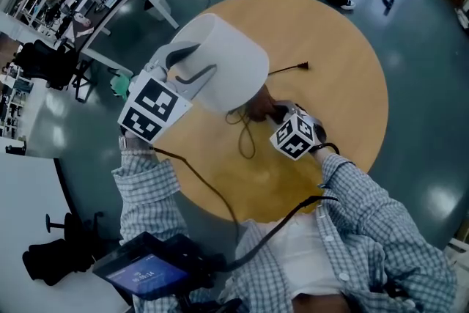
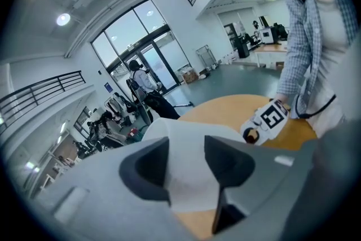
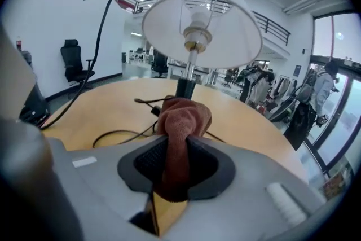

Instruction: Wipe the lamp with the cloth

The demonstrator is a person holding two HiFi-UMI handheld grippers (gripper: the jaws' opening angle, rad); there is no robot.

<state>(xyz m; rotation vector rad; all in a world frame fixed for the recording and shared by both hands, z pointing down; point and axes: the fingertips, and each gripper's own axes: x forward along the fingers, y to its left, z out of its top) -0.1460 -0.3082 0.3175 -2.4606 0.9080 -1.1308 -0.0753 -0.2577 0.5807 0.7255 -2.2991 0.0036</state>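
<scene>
While right gripper [image 3: 176,166] pinches limp cloth [image 3: 183,118], left gripper [image 2: 186,166] gapes unclamped.
Twelve o'clock, lamp [image 3: 194,36] looks tippy, shade [image 3: 225,31] dentable; I'd steady its stem [image 3: 189,68].

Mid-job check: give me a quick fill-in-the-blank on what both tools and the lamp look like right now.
1. The right tool is shut on a brown ___.
2. The left tool has its open jaws framing the white ___ of the lamp.
3. The lamp stands on a round ___ of light wood.
Missing words: cloth; shade; table.
</scene>
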